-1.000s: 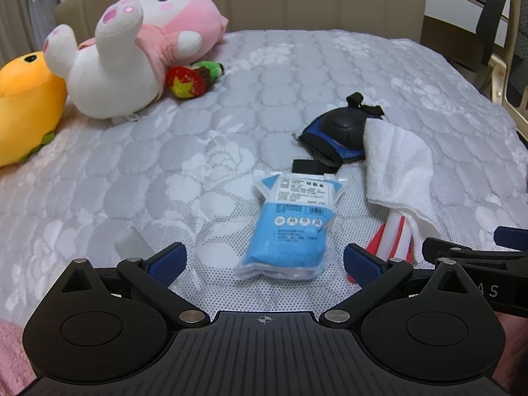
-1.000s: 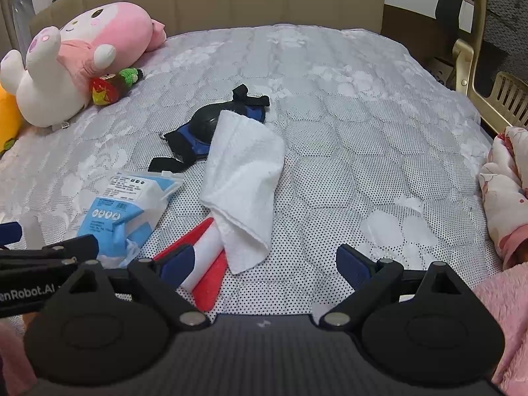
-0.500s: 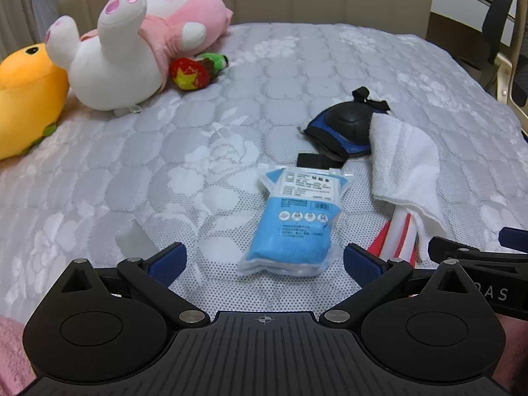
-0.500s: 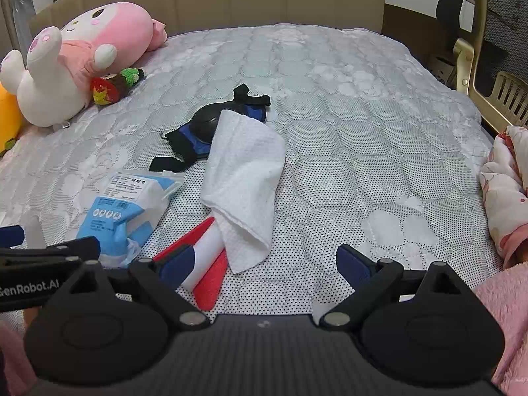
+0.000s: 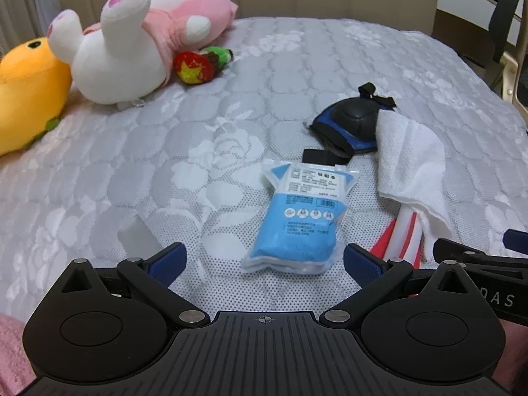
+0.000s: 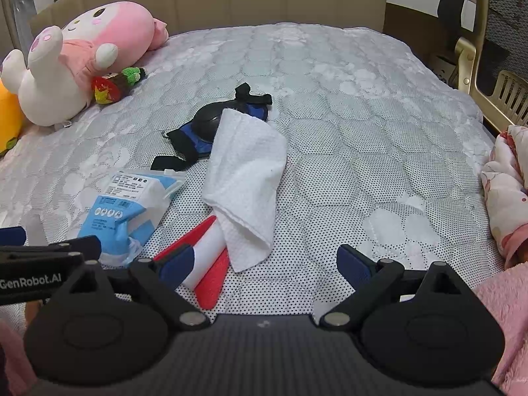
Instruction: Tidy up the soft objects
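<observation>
On grey quilted bed point(image 5: 231, 105): blue plastic pouch point(image 5: 302, 221) w/ white towel point(image 6: 246, 178) beside; left hand-held gripper point(image 5: 264, 259) & right hand-held gripper point(image 6: 260, 260) both spread wide, empty

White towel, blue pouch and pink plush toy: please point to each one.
White towel point(image 6: 246, 161), right wrist view, middle of the cloth.
Blue pouch point(image 5: 302, 222), left wrist view, printed front.
Pink plush toy point(image 5: 118, 66), left wrist view, white belly.

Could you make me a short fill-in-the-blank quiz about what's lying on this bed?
1. The white towel lies partly over a red and ____ striped item.
2. The packet in front of the left gripper is mostly ____.
3. Both grippers' jaws stand ____; the right gripper holds nothing.
4. The plush beside the pink bunny is ____.

Missing words: white; blue; open; yellow
</observation>
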Tool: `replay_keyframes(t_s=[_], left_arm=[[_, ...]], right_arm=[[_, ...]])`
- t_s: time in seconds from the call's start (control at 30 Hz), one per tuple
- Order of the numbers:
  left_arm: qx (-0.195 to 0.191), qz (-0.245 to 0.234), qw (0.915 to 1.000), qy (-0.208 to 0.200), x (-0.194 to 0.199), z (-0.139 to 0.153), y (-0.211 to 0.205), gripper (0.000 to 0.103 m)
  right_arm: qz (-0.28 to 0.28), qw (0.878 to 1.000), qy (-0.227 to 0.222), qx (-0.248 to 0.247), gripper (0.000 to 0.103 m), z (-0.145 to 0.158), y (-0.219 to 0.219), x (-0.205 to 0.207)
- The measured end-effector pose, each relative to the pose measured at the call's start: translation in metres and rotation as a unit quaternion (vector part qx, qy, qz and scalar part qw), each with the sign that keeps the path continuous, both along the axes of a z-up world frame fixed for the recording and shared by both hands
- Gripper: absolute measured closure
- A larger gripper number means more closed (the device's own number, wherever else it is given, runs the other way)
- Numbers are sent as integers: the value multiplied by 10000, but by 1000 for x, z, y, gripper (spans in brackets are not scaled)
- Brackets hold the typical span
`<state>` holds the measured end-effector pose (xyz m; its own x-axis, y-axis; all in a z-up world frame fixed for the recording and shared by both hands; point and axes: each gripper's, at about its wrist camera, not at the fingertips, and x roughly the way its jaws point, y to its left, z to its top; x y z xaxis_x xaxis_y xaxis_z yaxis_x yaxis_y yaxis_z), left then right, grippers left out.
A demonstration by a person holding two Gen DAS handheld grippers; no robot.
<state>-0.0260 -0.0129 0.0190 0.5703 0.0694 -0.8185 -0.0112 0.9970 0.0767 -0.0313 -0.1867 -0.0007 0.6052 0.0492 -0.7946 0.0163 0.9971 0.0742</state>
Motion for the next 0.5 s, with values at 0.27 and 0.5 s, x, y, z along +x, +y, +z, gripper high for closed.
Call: replay_keyframes(t_s=[0.27, 0.5], left_arm=[[-57, 26, 10000, 55, 0, 0, 0, 0], [-187, -96, 9996, -196, -5, 4, 1, 0]], right_arm=[[-18, 10000, 1, 11, 9, 0, 1, -2], [-12, 10000, 15, 30, 8, -1, 1, -2]])
